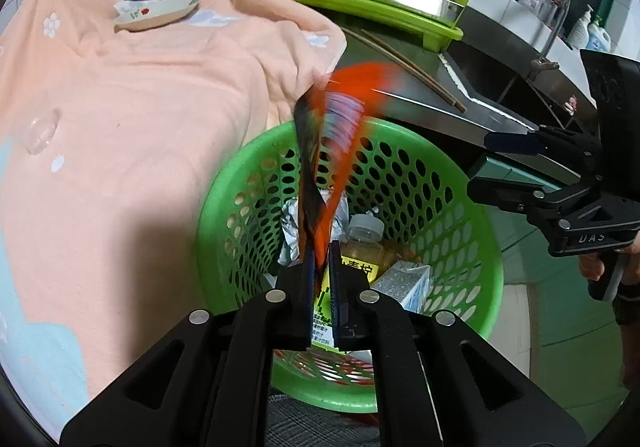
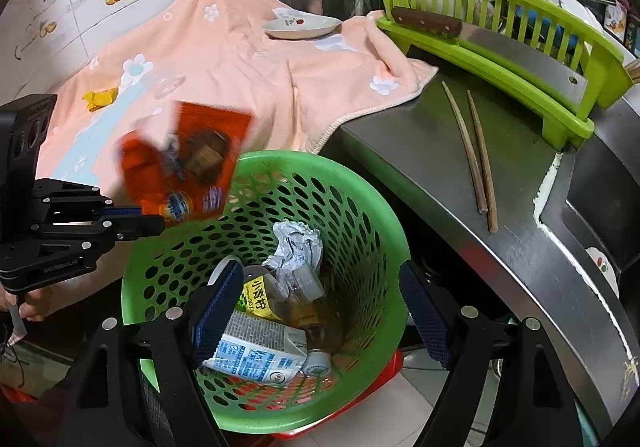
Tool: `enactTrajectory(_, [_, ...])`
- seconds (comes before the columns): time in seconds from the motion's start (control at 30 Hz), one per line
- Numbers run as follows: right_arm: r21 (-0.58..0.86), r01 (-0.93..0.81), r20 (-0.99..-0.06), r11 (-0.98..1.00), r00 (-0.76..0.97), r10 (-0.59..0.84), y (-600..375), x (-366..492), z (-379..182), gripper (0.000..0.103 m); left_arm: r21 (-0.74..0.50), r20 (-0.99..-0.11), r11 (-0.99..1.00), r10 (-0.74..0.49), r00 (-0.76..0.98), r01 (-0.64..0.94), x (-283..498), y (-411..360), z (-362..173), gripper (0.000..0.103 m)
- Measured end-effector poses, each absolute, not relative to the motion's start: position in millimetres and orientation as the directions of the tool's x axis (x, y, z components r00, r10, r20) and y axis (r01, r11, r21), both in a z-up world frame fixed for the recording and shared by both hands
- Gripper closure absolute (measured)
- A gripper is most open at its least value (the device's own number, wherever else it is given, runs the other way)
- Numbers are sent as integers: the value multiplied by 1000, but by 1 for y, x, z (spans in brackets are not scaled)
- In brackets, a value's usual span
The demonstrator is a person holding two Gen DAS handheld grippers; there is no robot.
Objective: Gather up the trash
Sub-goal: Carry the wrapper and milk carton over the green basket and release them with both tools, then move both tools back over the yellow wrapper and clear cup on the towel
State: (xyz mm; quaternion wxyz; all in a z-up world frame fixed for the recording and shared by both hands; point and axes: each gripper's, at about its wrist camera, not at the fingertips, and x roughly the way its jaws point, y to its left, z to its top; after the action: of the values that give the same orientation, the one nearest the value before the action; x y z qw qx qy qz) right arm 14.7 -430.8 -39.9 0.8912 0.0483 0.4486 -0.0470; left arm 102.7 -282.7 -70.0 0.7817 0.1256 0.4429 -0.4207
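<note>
The left gripper pinches an orange wrapper (blurred) over the green basket; the right gripper gapes empty above the carton.

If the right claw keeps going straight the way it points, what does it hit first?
Probably the trash inside the green basket: the right claw, open and empty, points at the carton and bottle. Depth unclear.

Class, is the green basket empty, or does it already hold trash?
Not empty. The green basket holds crumpled paper, a milk carton and a bottle.
</note>
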Motion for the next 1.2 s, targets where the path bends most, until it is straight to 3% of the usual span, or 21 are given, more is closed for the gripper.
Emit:
enactTrajectory(0.3, [51, 115, -802, 992, 597, -28, -426, 18, -39, 26, -168, -802, 632, -534, 268, 756, 103, -279, -72, 65])
enactTrajectory(0.67, [43, 74, -798, 996, 602, -11, -407, 29, -36, 22, -151, -788, 665, -528, 317, 731, 109, -253, -61, 54])
enactTrajectory(1.2, [12, -33, -789, 999, 614, 30, -362, 62, -24, 17, -132, -752, 763, -493, 438, 632, 132, -190, -39, 19])
